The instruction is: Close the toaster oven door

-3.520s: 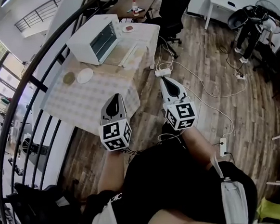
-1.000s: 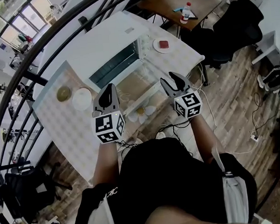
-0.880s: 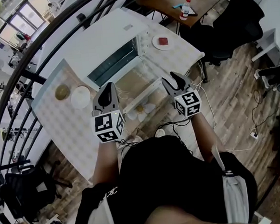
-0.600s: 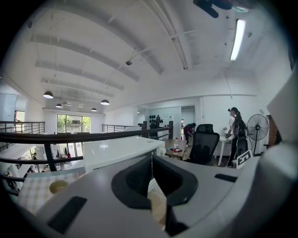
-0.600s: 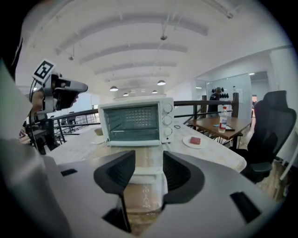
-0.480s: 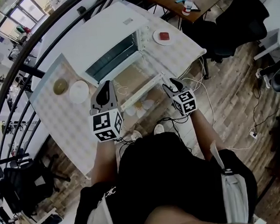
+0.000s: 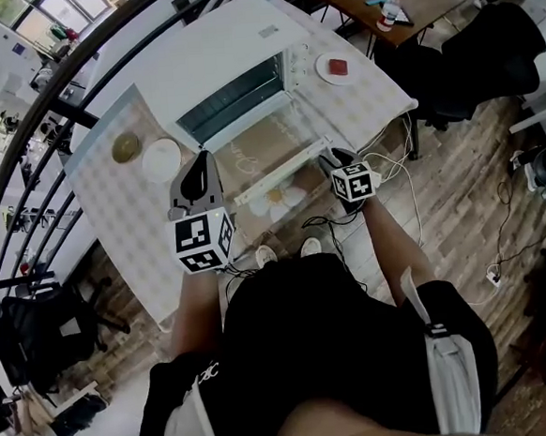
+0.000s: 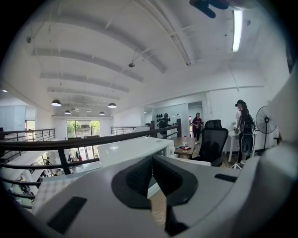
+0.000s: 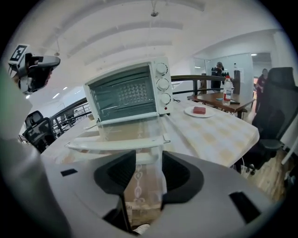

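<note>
A white toaster oven (image 7: pixel 214 66) stands on the checked table (image 7: pixel 132 223) with its glass door (image 7: pixel 258 143) folded down flat toward me. The door's white handle bar (image 7: pixel 283 167) runs along its near edge. My right gripper (image 7: pixel 334 157) is open, low at the handle's right end. In the right gripper view the handle (image 9: pixel 116 145) lies just beyond the gripper (image 9: pixel 148 160), with nothing between its fingers. My left gripper (image 7: pixel 200 163) hovers over the table left of the door. In the left gripper view the gripper (image 8: pixel 151 160) is shut and empty, aimed past the oven (image 8: pixel 135 148).
A plate with a red piece (image 7: pixel 338 67) sits right of the oven. A white plate (image 7: pixel 161 158) and a brownish dish (image 7: pixel 124 147) lie to its left. A black railing (image 7: pixel 58 116) curves behind the table. Cables (image 7: pixel 396 170) trail on the floor; a chair (image 7: pixel 486 50) stands at the right.
I have come up close to the table. Both grippers moved forward, and the right one dropped to the right end of the door's handle. The door stays open.
</note>
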`<state>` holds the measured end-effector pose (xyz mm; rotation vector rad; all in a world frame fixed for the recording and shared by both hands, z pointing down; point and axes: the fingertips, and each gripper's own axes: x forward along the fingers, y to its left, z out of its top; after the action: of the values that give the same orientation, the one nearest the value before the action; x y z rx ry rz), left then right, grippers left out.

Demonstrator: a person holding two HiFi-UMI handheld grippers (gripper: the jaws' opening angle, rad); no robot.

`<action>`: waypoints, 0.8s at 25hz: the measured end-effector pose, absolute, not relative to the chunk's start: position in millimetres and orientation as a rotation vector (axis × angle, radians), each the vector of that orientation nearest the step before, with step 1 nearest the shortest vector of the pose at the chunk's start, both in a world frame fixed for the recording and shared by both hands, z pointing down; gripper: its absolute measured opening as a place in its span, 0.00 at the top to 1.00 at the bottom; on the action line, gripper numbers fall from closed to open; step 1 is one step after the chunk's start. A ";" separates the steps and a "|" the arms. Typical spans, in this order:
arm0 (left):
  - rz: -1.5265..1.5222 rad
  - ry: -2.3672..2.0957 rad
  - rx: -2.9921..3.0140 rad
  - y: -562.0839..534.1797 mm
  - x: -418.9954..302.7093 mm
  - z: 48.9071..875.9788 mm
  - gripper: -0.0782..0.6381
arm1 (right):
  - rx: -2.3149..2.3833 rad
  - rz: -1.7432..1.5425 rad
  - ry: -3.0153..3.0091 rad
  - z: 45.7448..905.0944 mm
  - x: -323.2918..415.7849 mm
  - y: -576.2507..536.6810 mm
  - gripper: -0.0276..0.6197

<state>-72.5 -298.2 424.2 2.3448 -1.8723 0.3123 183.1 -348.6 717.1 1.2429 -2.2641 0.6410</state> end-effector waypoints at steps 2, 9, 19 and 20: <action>0.317 -1.890 2.332 -295.2 -76.4 424.0 0.87 | 1.227 0.627 -2.245 724.9 178.9 -352.3 0.69; 0.322 -1.939 2.300 -285.5 -87.3 424.2 0.87 | 1.290 0.618 -2.186 734.8 176.0 -368.5 0.77; 0.291 -1.969 2.279 -278.8 -99.0 422.0 0.87 | 1.339 0.457 -2.247 690.9 172.1 -380.6 0.85; 0.287 -1.969 2.279 -278.4 -99.8 421.9 0.87 | 1.351 0.442 -2.262 683.2 170.6 -383.0 0.85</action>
<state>-99.8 -278.4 421.9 2.2794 -1.9694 0.2875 170.6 -383.0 683.2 1.3512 -2.2625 0.4423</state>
